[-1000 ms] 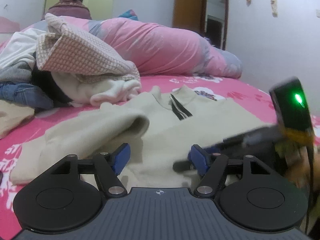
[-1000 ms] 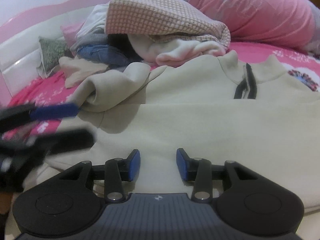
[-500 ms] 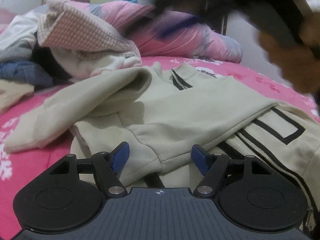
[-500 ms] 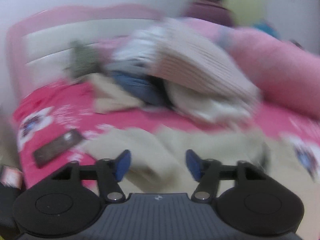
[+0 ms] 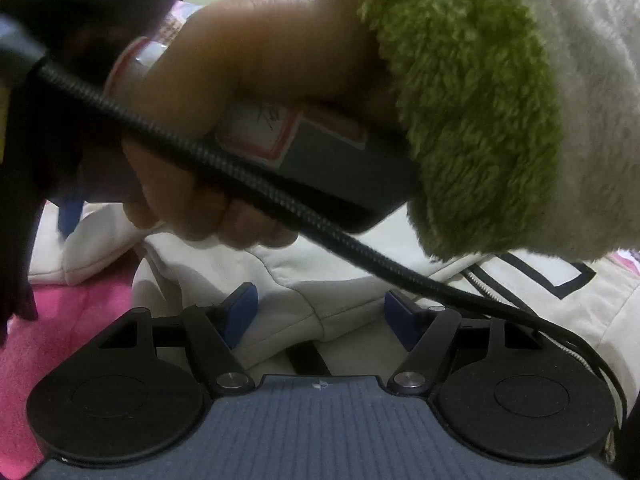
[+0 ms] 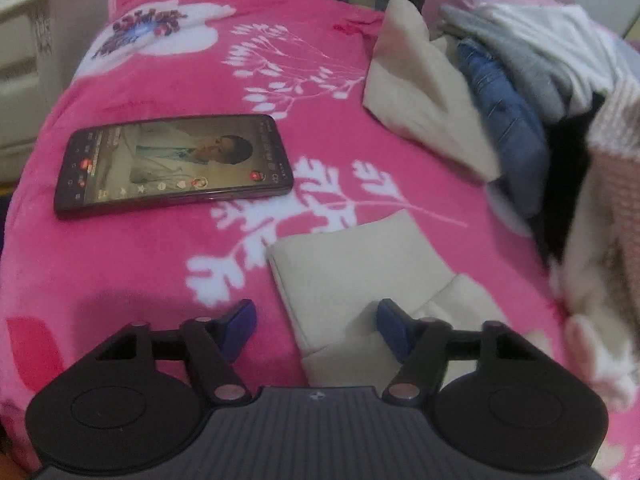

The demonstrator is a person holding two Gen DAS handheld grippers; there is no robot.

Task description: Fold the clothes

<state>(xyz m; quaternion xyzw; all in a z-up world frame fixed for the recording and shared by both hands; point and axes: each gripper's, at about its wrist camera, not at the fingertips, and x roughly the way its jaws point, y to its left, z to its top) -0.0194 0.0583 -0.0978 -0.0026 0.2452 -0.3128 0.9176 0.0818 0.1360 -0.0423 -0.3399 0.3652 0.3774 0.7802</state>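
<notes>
Bedding comes first: a pink blanket (image 6: 132,264) with white leaf prints fills most of what we see from the right wrist. A heap of clothes (image 6: 532,128) lies along its far right side, with blue denim, grey knit and a cream piece among them. The cream jacket (image 5: 560,320) we are folding is spread on the bed under the left gripper (image 5: 320,316); its black stripes and zip show at the right in the left wrist view. Its sleeve cuff (image 6: 360,280) reaches out onto the blanket just in front of the right gripper (image 6: 316,326). Above the jacket, close to the left camera, our right hand (image 5: 256,92) in a green fleece sleeve (image 5: 472,92) grips a grey handle with a black cable (image 5: 280,196) running across. A phone (image 6: 172,162) lies flat on the blanket, screen lit, well apart from the cuff. Our left claw stands wide with nothing pinched. Our right claw's jaws are closing, the cuff's edge beneath them, not yet gripped.
</notes>
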